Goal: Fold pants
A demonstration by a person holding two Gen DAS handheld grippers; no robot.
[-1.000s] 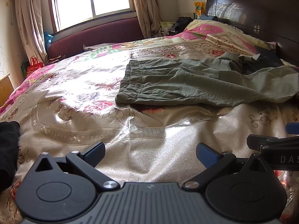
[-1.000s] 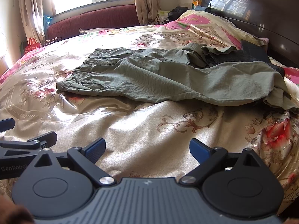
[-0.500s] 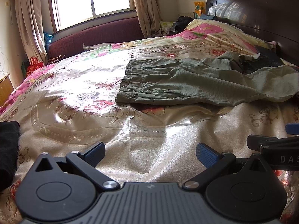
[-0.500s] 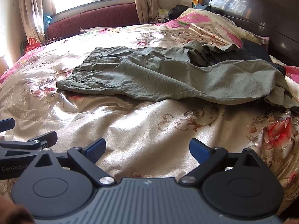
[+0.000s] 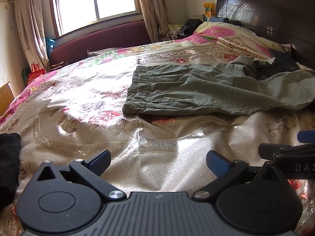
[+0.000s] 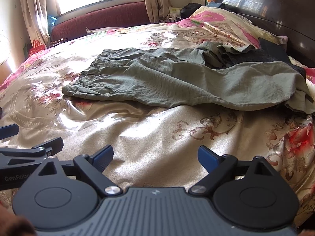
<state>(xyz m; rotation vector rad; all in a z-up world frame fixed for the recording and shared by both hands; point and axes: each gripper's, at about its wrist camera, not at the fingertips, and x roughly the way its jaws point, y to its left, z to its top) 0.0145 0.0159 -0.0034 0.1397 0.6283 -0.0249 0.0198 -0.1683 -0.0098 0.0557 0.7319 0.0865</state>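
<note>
Olive-green crumpled cotton pants spread flat on floral satin bedspread at centre right, left hand-held gripper wide at bottom, empty, right hand-held gripper likewise wide, empty, both well short of cloth.

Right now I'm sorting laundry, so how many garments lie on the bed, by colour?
Olive-green pants: 1
Dark garment under the pant legs near the headboard: 1
Black garment at the bedspread's left edge: 1
Total: 3
</note>
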